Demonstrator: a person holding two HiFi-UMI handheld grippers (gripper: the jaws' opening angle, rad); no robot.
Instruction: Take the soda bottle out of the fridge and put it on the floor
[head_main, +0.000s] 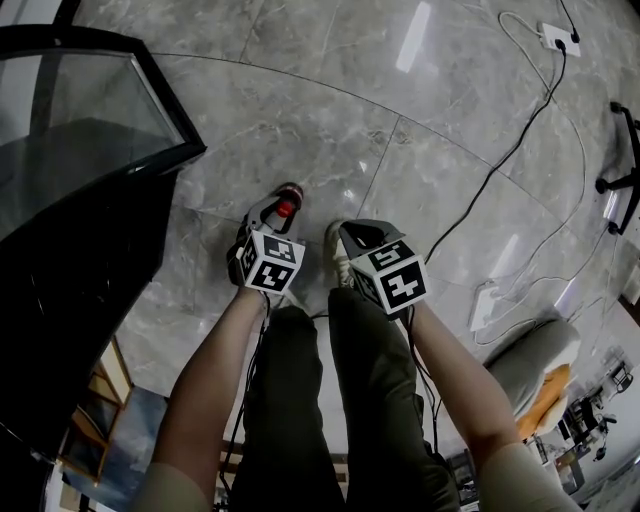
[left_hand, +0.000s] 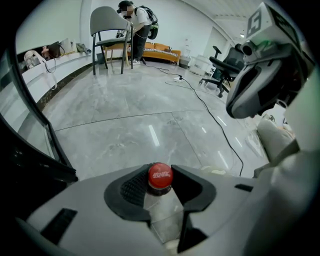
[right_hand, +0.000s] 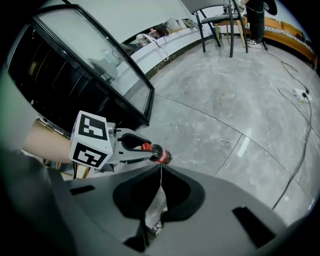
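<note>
The left gripper (head_main: 283, 207) points steeply down, its claw clamped on the neck of the bottle (left_hand: 160, 176) just under the red cap (head_main: 287, 208). In the head view the bottle is over the grey floor (head_main: 300, 120), at 3 o'clock from the black fridge (head_main: 70, 260) and its glass door (head_main: 90, 110). I cannot tell whether its base touches the floor. The right gripper (right_hand: 161, 169) sits just beside it, at 3 o'clock of the left one. Its claw is narrow, tips touching, with nothing held. A shoe (head_main: 337, 262) shows between the two grippers. A black cable (head_main: 500, 160) runs off across the floor toward 1 o'clock
</note>
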